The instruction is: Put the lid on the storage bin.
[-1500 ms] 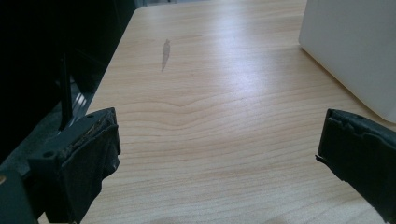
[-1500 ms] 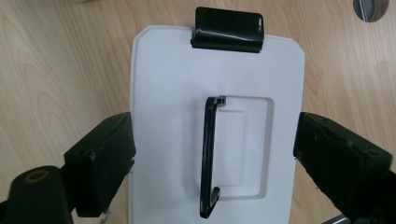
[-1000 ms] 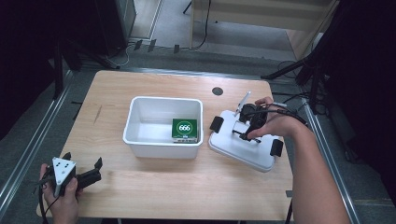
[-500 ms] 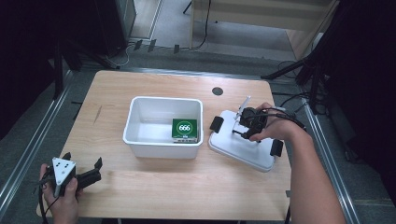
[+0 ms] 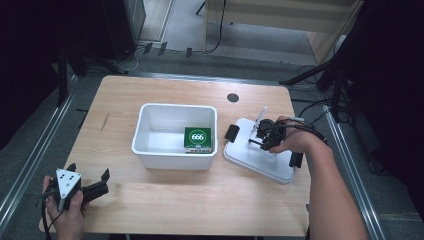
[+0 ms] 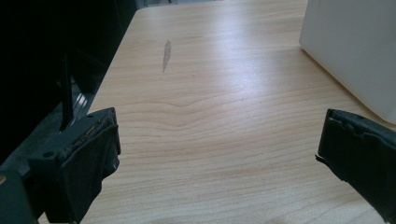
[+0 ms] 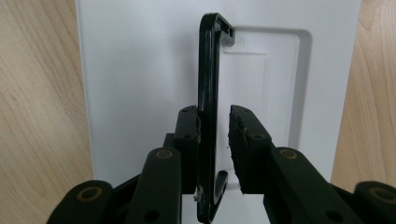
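Observation:
A white lid [image 5: 260,161] lies flat on the table right of a white bin [image 5: 150,150], with black clips at its ends. My right gripper [image 5: 263,138] points down over the lid's middle. In the right gripper view its jaws [image 7: 214,116] straddle the lid's thin black handle [image 7: 208,65]. They have just been closing on it: one pad touches the handle, while a narrow gap remains at the other. A green box [image 5: 198,138] marked 666 lies inside the bin. My left gripper [image 5: 88,171] rests open at the table's near left corner, holding nothing [image 6: 219,140].
The bin's white wall [image 6: 355,46] stands ahead and to the right of the left gripper. A dark round hole [image 5: 232,97] sits in the tabletop behind the lid. Cables trail off the table's right edge [image 5: 320,107].
The right gripper has shifted slightly down the picture over the lid. The left hand, bin and box have stayed put.

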